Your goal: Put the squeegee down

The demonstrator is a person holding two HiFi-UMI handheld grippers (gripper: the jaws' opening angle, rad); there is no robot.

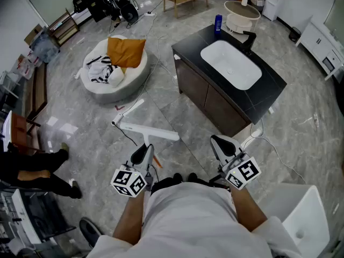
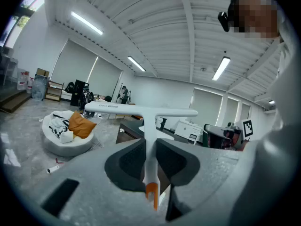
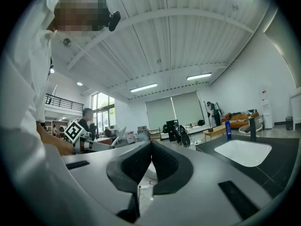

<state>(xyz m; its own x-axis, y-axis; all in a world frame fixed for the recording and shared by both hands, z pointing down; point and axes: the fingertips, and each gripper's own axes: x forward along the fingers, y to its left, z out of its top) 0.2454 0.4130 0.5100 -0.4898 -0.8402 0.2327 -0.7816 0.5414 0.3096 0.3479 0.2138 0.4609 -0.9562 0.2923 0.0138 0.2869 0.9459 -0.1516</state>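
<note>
The white squeegee (image 1: 148,131) has a long T-shaped blade and a thin handle with an orange end. My left gripper (image 1: 145,153) is shut on that handle, holding it above the floor just in front of the person's body. In the left gripper view the handle (image 2: 149,154) runs upright between the dark pads (image 2: 129,161), and the blade (image 2: 141,111) lies crosswise beyond the tips of my left gripper (image 2: 150,145). My right gripper (image 1: 217,142) hangs level to the right of it, shut, with nothing in it. The right gripper view shows my right gripper (image 3: 151,147) with its pads meeting.
A black counter (image 1: 269,95) with a white sink (image 1: 231,63) stands ahead on the right. A white beanbag (image 1: 115,69) with an orange cushion sits ahead on the left. A white chair (image 1: 301,214) is at the lower right. A seated person's legs (image 1: 32,165) show at the left edge.
</note>
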